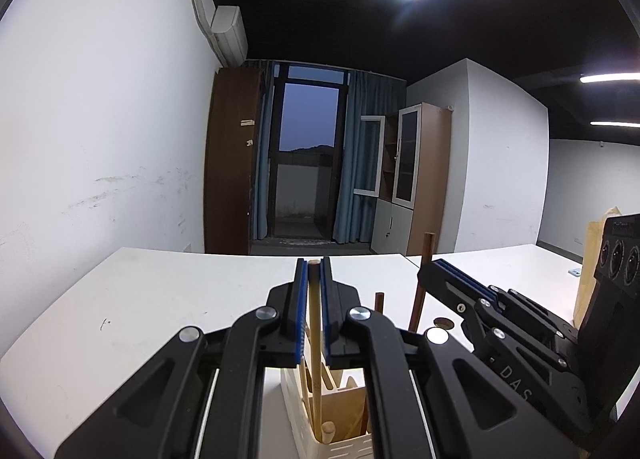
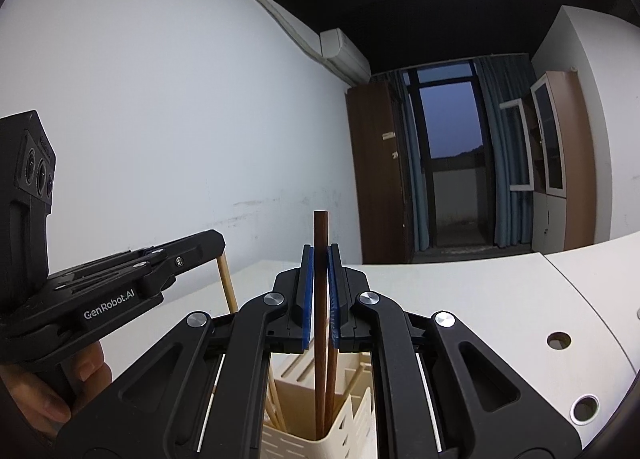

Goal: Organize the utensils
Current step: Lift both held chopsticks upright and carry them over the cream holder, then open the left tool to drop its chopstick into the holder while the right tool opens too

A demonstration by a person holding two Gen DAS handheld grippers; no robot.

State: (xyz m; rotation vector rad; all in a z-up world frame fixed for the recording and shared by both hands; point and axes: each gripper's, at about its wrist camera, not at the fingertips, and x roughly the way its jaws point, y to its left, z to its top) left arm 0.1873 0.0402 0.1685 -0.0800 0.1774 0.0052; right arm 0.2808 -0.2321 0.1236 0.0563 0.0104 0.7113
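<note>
I hold a light chopstick (image 1: 315, 323) in my left gripper (image 1: 314, 271) and a dark chopstick (image 2: 320, 299) in my right gripper (image 2: 320, 259), both clamped narrow, their lower ends inside the cream holder (image 2: 352, 419); next, I judge, both release.

Matt cream plastic holder (image 2: 352, 425), smooth wooden chopsticks (image 2: 320, 299), matt white tabletop (image 1: 160, 299).

Both wrist views look forward along their own fingers, close above the cream holder (image 1: 344, 435) on the desk (image 1: 160, 299), facing the window (image 2: 452, 119); each shows the other gripper.
</note>
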